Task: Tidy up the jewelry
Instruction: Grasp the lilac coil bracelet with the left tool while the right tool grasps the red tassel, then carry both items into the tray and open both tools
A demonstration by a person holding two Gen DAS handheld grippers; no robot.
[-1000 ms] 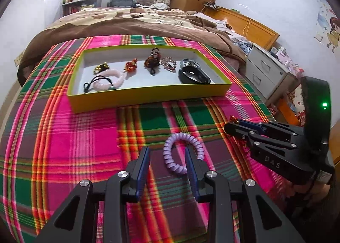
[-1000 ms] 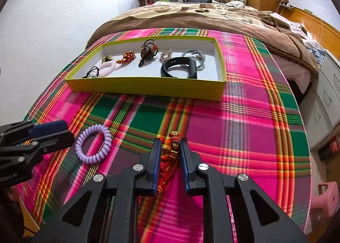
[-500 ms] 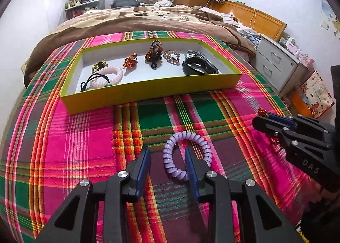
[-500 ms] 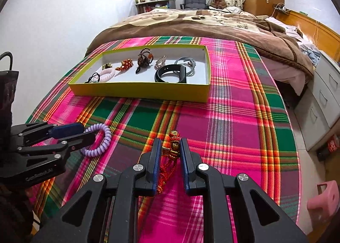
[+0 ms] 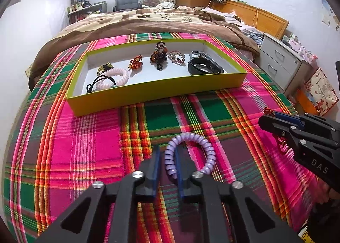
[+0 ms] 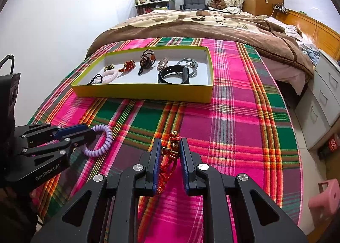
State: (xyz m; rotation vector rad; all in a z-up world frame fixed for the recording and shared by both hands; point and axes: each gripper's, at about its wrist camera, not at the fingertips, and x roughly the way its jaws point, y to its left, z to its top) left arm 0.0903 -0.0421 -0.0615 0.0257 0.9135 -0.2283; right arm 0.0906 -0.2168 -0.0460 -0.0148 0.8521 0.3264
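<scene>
My left gripper (image 5: 167, 156) is shut on the left side of a purple coil bracelet (image 5: 209, 149), held just above the plaid cloth; it also shows in the right wrist view (image 6: 85, 134) with the bracelet (image 6: 104, 141). My right gripper (image 6: 170, 147) is shut on a red and gold tassel charm (image 6: 173, 146), and shows at the right of the left wrist view (image 5: 265, 117). A yellow-green tray (image 5: 159, 92) farther back holds several hair ties, beaded pieces and a black band (image 5: 204, 68).
The plaid cloth (image 5: 63, 136) covers the bed's near end; a brown blanket (image 6: 201, 24) lies behind the tray (image 6: 144, 92). Grey drawers (image 6: 325, 98) and a pink stool (image 6: 325, 198) stand to the right. A wall runs along the left.
My left gripper has closed on the purple coil bracelet and lifted it slightly. Both grippers have drawn back and risen, so the tray looks farther away. The right gripper still holds the charm.
</scene>
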